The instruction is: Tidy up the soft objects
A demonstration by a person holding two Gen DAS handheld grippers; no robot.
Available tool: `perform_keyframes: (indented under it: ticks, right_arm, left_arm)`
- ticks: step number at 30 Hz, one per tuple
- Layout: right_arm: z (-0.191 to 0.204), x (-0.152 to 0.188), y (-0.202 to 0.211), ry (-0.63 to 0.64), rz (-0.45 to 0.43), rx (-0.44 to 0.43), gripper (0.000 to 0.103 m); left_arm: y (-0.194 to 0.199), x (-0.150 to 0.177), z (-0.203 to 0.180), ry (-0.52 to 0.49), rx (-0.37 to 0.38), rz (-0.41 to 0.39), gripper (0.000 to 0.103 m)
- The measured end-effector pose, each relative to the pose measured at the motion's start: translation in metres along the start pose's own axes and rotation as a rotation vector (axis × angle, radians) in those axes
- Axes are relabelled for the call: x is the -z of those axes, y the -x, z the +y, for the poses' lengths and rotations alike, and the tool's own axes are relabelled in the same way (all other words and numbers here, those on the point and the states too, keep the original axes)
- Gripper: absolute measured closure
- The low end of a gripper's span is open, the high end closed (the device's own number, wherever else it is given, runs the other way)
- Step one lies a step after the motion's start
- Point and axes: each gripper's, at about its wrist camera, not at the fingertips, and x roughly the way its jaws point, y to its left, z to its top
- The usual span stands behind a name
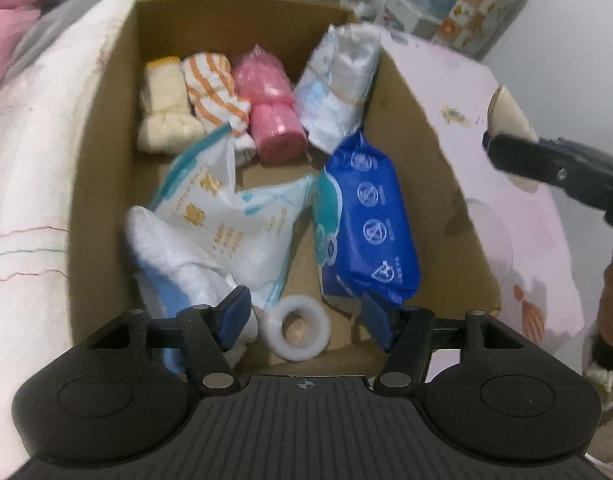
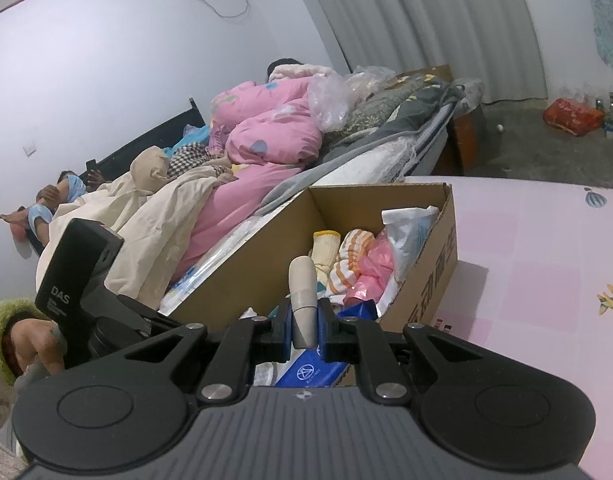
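Note:
A cardboard box [image 1: 106, 92] holds soft things: a cream sock roll [image 1: 162, 108], an orange-striped sock roll [image 1: 212, 88], a pink plastic roll [image 1: 272, 116], a clear diaper pack [image 1: 338, 84], a white tissue pack [image 1: 226, 216], a blue wipes pack [image 1: 370, 224], a white cloth [image 1: 174, 260] and a white tape ring [image 1: 298, 332]. My left gripper [image 1: 304, 320] is open above the box's near end. My right gripper [image 2: 305, 330] is shut on a beige roll [image 2: 303, 292], beside the box [image 2: 434, 276]; it also shows in the left wrist view [image 1: 506, 112].
The box stands on a pink patterned table [image 2: 538, 248]. A bed with pink and cream bedding [image 2: 262, 136] runs along the box's left side, with a person lying on it. A grey floor with a red bag [image 2: 572, 116] lies beyond.

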Motion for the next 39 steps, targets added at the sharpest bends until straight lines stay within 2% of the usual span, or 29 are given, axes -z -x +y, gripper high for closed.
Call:
perform_keyframes:
  ticks: [6, 9, 12, 16, 20, 26, 32, 37, 39]
  right_arm:
    - [0.014, -0.01, -0.005, 0.043, 0.008, 0.005, 0.043]
    - [0.021, -0.018, -0.015, 0.061, 0.031, -0.011, 0.043]
    - [0.029, -0.027, -0.032, 0.091, 0.064, -0.007, 0.043]
    - [0.037, -0.036, -0.064, 0.127, 0.133, 0.008, 0.043]
    - [0.042, -0.038, -0.103, 0.173, 0.215, 0.066, 0.043]
    - [0.038, -0.031, -0.146, 0.199, 0.303, 0.147, 0.042]
    - [0.035, -0.032, -0.14, 0.171, 0.27, 0.161, 0.041]
    - [0.039, -0.04, -0.091, 0.113, 0.15, 0.107, 0.041]
    - [0.041, -0.039, -0.061, 0.083, 0.088, 0.081, 0.041]
  left_arm:
    - [0.031, 0.006, 0.007, 0.028, 0.02, -0.138, 0.033]
    - [0.049, 0.01, 0.013, 0.049, 0.022, -0.225, 0.026]
    - [0.062, 0.013, 0.019, 0.068, -0.011, -0.314, 0.02]
    - [0.074, 0.015, 0.032, 0.113, -0.029, -0.389, 0.012]
    - [0.073, 0.016, 0.042, 0.143, -0.071, -0.411, 0.012]
    - [0.071, 0.019, 0.046, 0.146, -0.071, -0.403, 0.012]
    - [0.082, 0.029, 0.041, 0.145, -0.087, -0.439, 0.012]
    - [0.09, 0.039, 0.032, 0.141, -0.096, -0.448, 0.011]
    - [0.096, 0.044, 0.026, 0.127, -0.096, -0.462, 0.007]
